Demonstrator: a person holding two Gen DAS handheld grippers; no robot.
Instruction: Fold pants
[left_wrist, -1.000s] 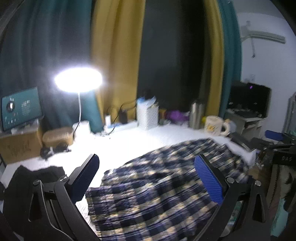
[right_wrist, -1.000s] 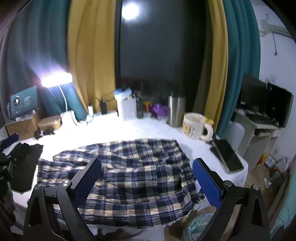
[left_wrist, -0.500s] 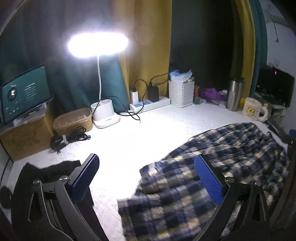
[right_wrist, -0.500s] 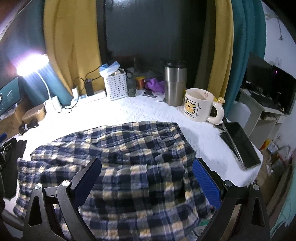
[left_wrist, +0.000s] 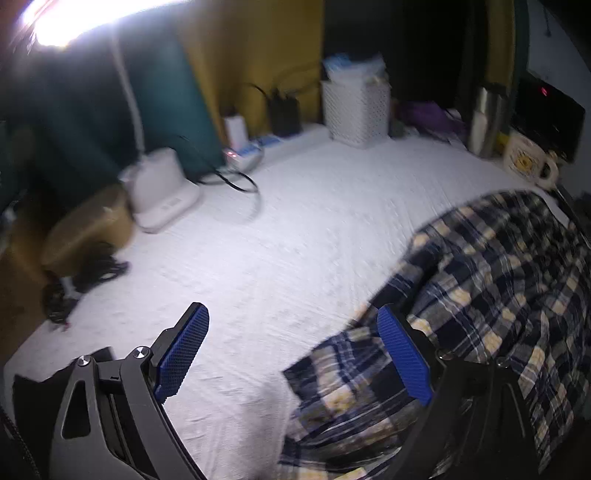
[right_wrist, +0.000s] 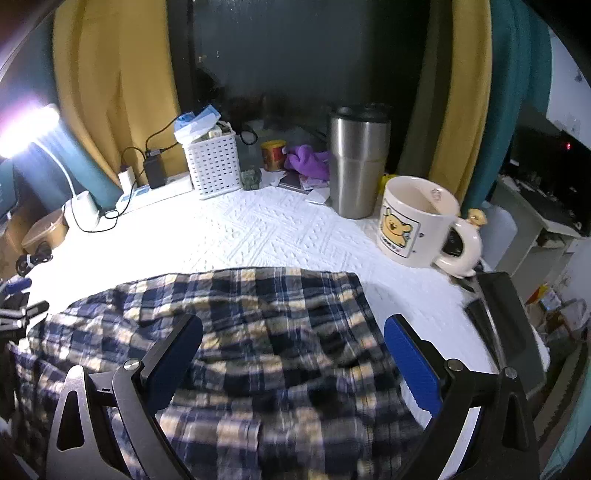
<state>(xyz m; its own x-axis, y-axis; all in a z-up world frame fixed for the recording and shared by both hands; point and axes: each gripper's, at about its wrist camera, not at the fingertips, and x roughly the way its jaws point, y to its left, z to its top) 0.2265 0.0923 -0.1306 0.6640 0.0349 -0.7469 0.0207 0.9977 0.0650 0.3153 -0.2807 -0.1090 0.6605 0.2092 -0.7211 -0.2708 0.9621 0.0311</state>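
Moved: both grippers have come down closer to the pants since the earlier pictures, and the lamp has slid up to the top edge of the left view.
Left gripper (left_wrist: 291, 347): one, its two blue pads spread wide. Its jaws have just been closing a little. Only bare cloth lies between them; the right pad sits over the near corner of the pants.
Right gripper (right_wrist: 293, 354): one, two pads spread wide over the middle of the pants, pinching nothing.
Pants (right_wrist: 236, 332): one pair, blue and cream checks, lying rumpled on the white table cover (right_wrist: 258, 229), at the front edge.
Behind the pants: one steel tumbler (right_wrist: 358, 162), one white mug (right_wrist: 417, 221) with a bear on it, one white basket (right_wrist: 214, 166), one purple cloth (right_wrist: 308, 158).
Right of the pants: one dark flat device (right_wrist: 498, 306).
Left of the pants: one lamp base (left_wrist: 162, 188).
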